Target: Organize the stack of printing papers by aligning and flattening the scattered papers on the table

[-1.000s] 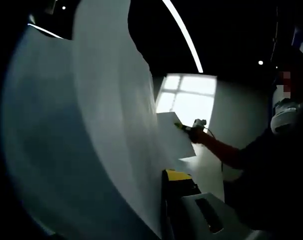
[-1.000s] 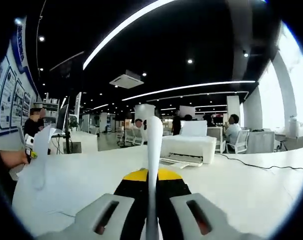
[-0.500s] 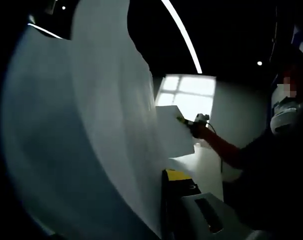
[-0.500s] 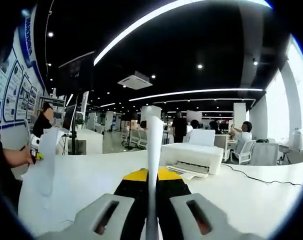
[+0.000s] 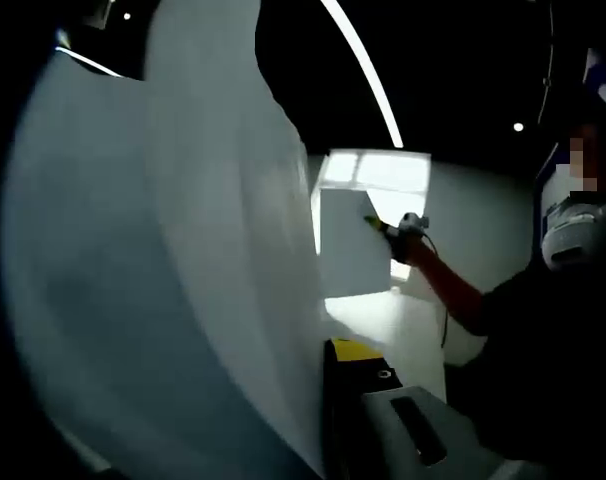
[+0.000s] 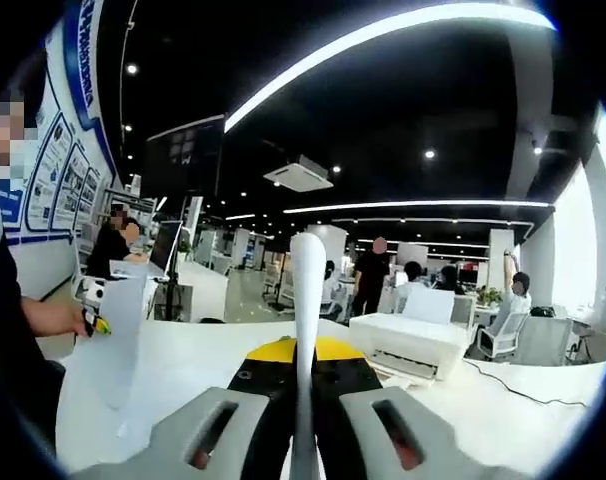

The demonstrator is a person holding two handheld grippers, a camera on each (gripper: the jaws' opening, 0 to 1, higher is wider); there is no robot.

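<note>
Holding the papers [image 6: 305, 300] up above the tabletop [image 6: 213, 380] | my left gripper [image 6: 95, 322] and right gripper [image 6: 305, 372] each pinch an edge | nothing squared or flat yet | printer [image 6: 411, 345] sits behind the papers.

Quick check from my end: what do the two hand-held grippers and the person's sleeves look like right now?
In the right gripper view, the right hand-held gripper has pale grey jaws with dark slots, black inner parts and a yellow band at the tip. The left hand-held gripper shows the same grey, black and yellow. Seen far off, each shows a yellow-green tip and a pale body. A thin dark cable hangs below the forearm. The sleeve is dark.
</note>
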